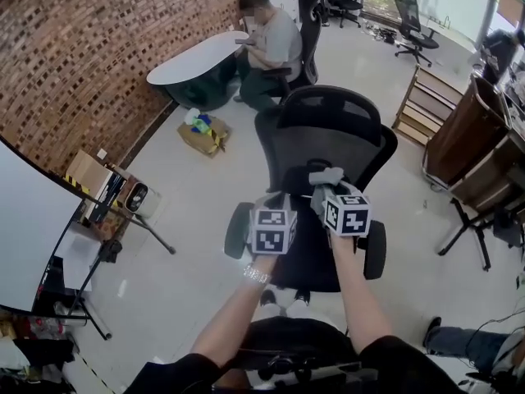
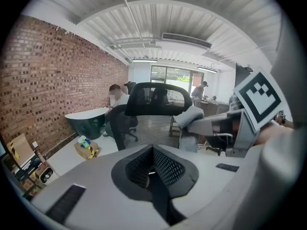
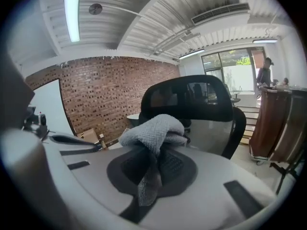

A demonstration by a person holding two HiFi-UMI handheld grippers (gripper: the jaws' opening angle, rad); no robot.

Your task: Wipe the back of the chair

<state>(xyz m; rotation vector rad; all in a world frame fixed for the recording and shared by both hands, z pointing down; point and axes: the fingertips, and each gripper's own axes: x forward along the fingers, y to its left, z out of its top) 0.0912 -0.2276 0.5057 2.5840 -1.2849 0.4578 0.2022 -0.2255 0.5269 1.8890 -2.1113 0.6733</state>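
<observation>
A grey woven cloth (image 3: 152,131) is clamped between the jaws of the right gripper (image 3: 151,166) and is held close before the back of the black mesh office chair (image 1: 328,138) (whether they touch cannot be told). The left gripper (image 2: 153,169) is held just beside it, jaws together, nothing between them.

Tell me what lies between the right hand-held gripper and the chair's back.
Only the grey cloth: the right hand-held gripper clamps it, and it bunches ahead of the jaws toward the chair back. The right gripper view shows this.
</observation>
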